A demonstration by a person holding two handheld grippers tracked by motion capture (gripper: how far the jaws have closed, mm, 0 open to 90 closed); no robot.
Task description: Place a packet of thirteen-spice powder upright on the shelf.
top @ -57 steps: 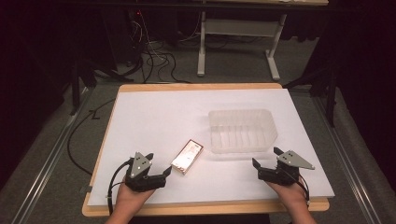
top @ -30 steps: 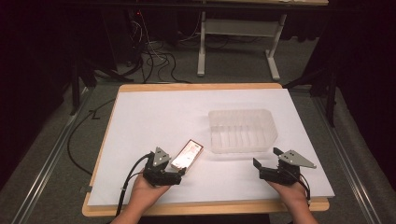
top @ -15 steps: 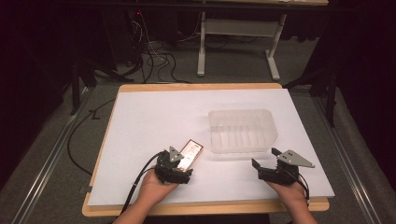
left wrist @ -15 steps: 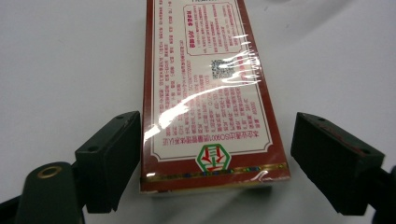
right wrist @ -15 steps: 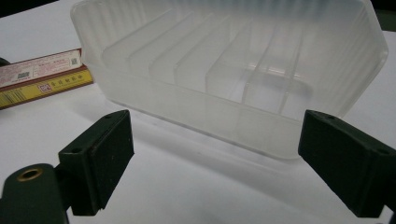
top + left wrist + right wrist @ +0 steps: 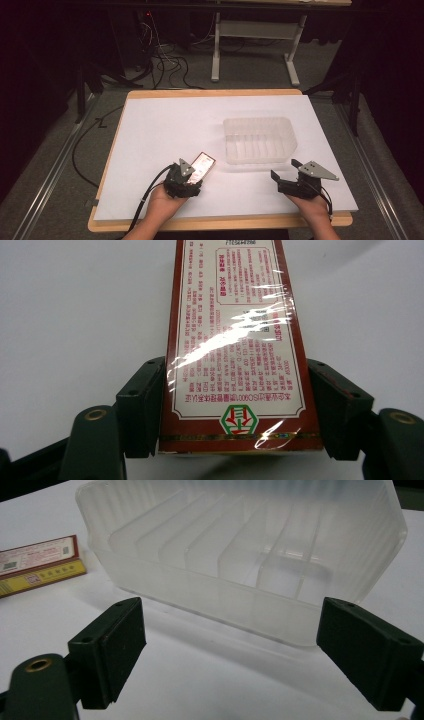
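A long red-and-white printed box wrapped in shiny film lies on the white sheet, left of the middle. My left gripper has just been closing and is shut on the box's near end. In the left gripper view both black pads press against the long sides of the box. My right gripper rests near the front right with its jaws wide open and nothing between them. The right gripper faces the near wall of a clear ribbed plastic tray, and the box lies at the far left.
The clear tray stands right of the middle of a white sheet on a wooden board. A black cable trails off the front left edge. Beyond the board are a grey floor, loose cables and a white table frame.
My left gripper slid right and forward to the near end of the box, and its jaws closed on the box's sides. The right gripper kept still.
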